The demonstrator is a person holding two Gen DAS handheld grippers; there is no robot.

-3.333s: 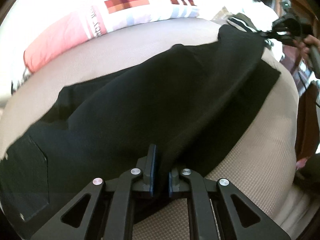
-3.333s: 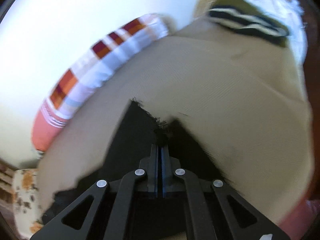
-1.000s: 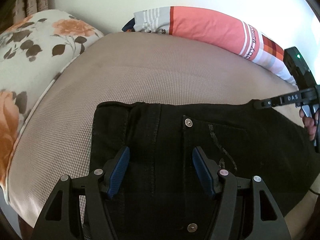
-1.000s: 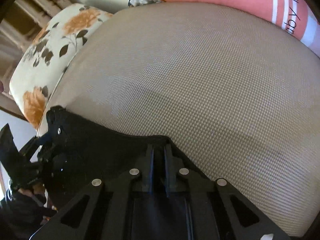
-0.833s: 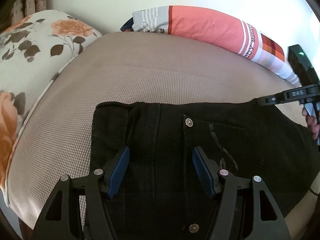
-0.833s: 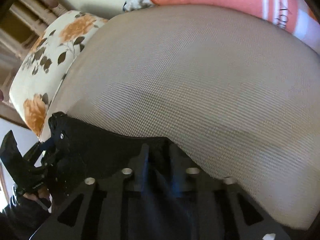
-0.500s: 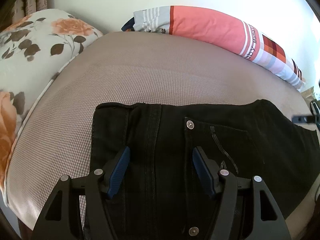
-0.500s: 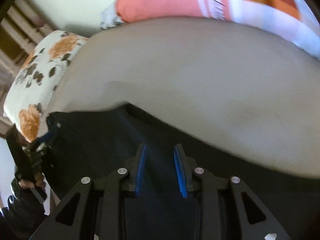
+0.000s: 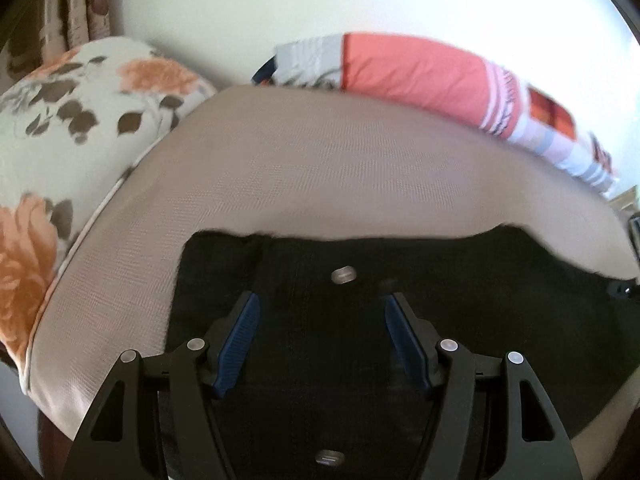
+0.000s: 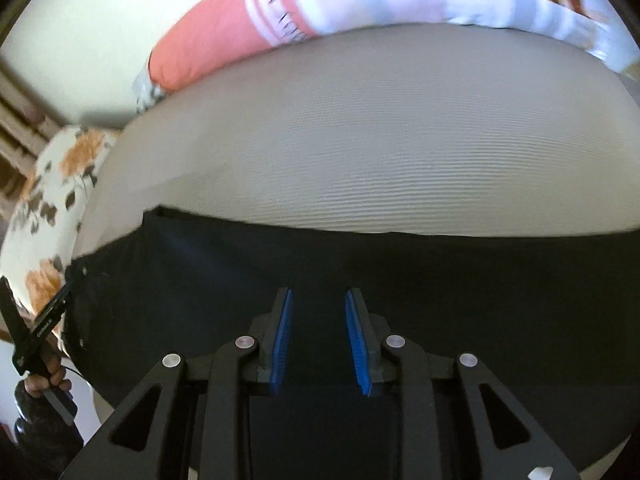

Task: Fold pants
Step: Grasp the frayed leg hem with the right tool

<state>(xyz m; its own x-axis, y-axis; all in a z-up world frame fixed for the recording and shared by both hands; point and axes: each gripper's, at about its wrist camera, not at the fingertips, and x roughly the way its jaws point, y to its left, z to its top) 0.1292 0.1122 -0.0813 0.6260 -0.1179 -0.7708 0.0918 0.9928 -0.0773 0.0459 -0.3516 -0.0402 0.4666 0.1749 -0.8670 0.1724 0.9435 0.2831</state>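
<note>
Both the left tongs (image 9: 322,316) and right tongs (image 10: 319,312) are hanging open over the black pants (image 9: 460,300), gripping nothing. Bare beige bed (image 10: 380,140) is stretching beyond the pants' far edge. Only the right view is showing the hand (image 10: 42,380).

Open beige mattress surface (image 9: 360,168) is seen across the middle of both frames, beyond the black pants (image 9: 460,300). Passage is bounded at the upper left by a floral pillow (image 9: 72,120) and along the top by a striped pink pillow (image 9: 420,68) against the wall.
</note>
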